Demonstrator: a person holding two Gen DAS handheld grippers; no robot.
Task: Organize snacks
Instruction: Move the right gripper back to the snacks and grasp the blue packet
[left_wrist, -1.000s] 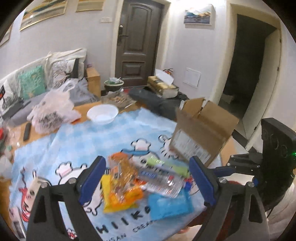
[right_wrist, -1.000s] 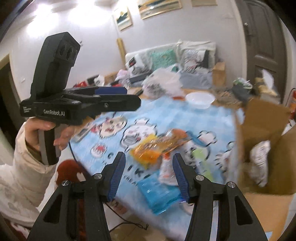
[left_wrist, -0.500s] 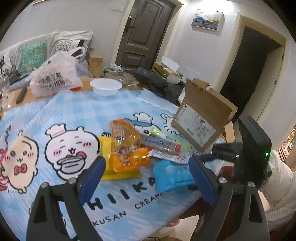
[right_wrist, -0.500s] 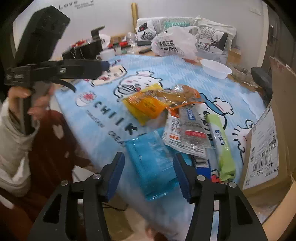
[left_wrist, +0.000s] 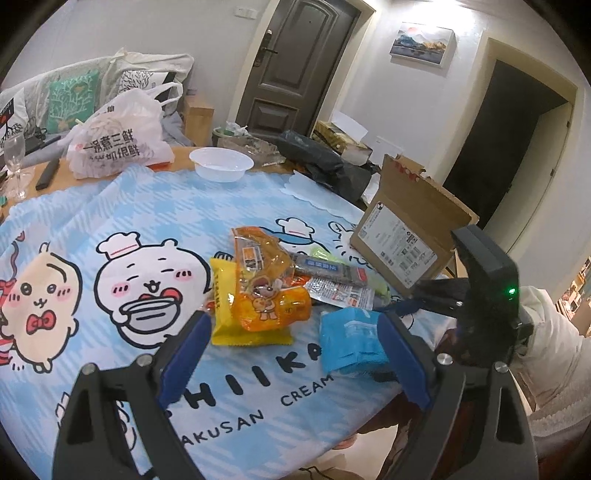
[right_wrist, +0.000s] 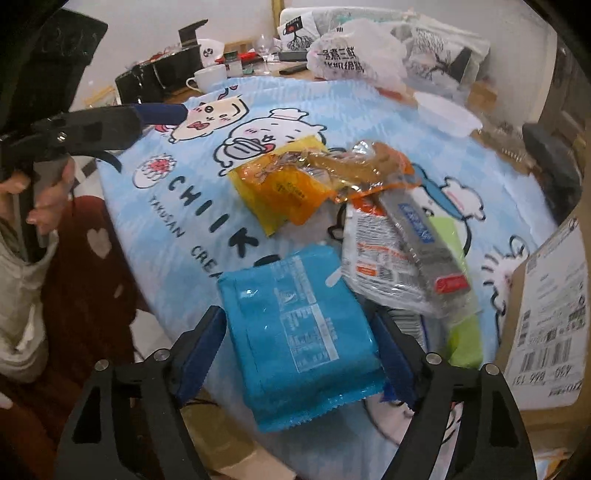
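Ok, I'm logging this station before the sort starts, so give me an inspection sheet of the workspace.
Surface: blue cartoon tablecloth over a table.
Job's things: blue packet, yellow packet, orange bag, grey bar, green packet, heaped by the cardboard box.
Clutter: white bowl, plastic bag, wine glass.
Grippers: right gripper open around the blue packet; left gripper open, empty.
Cables: nothing seen.
Surroundings: door, sofa cushions.

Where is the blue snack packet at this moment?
The blue snack packet lies at the near table edge, between the open right gripper's fingers in the right wrist view, left of the cardboard box and below the yellow packet.
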